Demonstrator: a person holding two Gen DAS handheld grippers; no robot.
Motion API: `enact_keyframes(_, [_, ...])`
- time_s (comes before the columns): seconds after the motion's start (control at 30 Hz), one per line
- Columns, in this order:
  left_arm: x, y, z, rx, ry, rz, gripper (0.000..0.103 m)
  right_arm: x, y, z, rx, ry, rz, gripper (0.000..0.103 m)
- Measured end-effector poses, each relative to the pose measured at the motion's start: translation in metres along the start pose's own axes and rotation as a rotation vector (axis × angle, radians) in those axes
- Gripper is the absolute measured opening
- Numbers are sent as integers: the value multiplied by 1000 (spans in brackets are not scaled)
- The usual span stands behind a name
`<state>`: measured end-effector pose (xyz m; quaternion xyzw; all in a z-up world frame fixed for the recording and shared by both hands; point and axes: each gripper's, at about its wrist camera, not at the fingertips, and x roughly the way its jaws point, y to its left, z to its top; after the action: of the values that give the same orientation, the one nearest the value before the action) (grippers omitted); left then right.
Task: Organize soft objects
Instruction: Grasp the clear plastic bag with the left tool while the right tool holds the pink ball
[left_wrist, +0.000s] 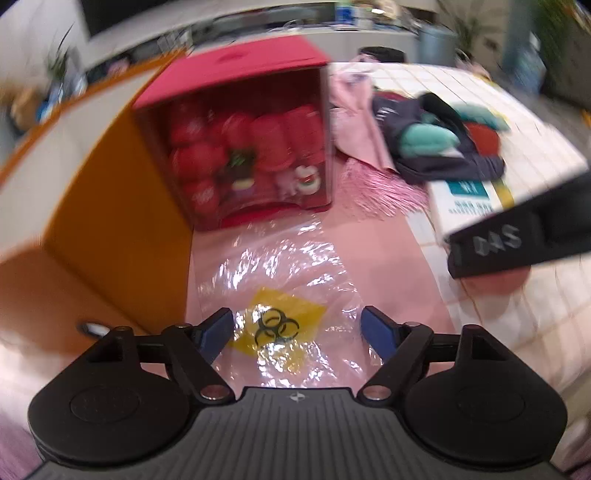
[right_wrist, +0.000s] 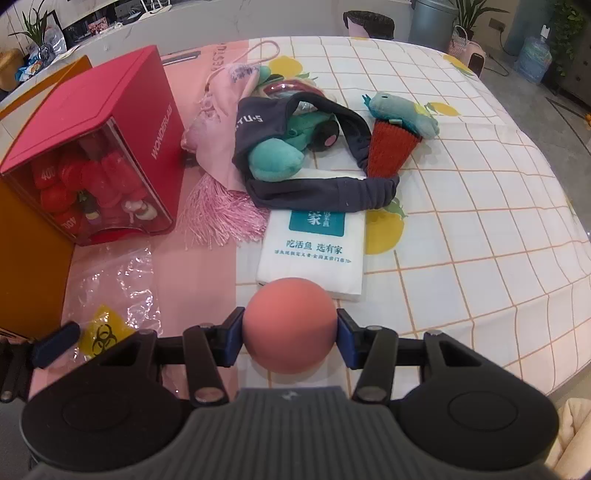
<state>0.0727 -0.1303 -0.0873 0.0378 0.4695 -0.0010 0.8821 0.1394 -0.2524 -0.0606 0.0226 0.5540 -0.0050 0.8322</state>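
The job looked barely begun. The right gripper (right_wrist: 290, 338) had its fingers (right_wrist: 232, 338) clenched on a pink ball (right_wrist: 290, 325), held just above the near edge of the tabletop (right_wrist: 480, 184) in front of a white tissue pack (right_wrist: 314, 251). Whether the ball was clear of the cloth or resting on it could not be told. The left gripper (left_wrist: 297, 328) was released, its blue fingers (left_wrist: 216, 332) spread wide and holding nothing, poised over a clear plastic bag (left_wrist: 280, 266) with a yellow biohazard label (left_wrist: 275, 325) that lay flat on the pink cloth (left_wrist: 388, 258).

Everything else soft sat unsorted in one heap well beyond the ball: a teal plush toy (right_wrist: 275, 160) tangled in a dark navy garment (right_wrist: 332, 192), a pink tasselled pouch (right_wrist: 221, 110), and a teal-and-red plush cone (right_wrist: 395, 136) just beside them. By my reading, the bag was the likely destination for the ball, though nothing had gone into it.

The left wrist view was smeared by motion, so the contents of the red display box (left_wrist: 240, 136) read only as red shapes; the right wrist view showed small figures behind its clear front. Whether the bag's mouth was open could not be made out. The orange box (left_wrist: 92, 221) at the left was cut off, and the garment hid much of the toy pile.
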Motion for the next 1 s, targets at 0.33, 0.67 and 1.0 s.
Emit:
enact_keyframes(0.33, [-4, 0, -6, 7, -61, -77, 80, -3, 5, -2, -11, -7, 25, 51])
enact_keyframes(0.67, [-21, -27, -25, 148, -124, -52, 2, -6, 5, -4, -18, -20, 34, 51])
enact_keyframes(1.0, [-38, -24, -22, 212, -194, -143, 0, -13, 2, -4, -17, -65, 27, 50])
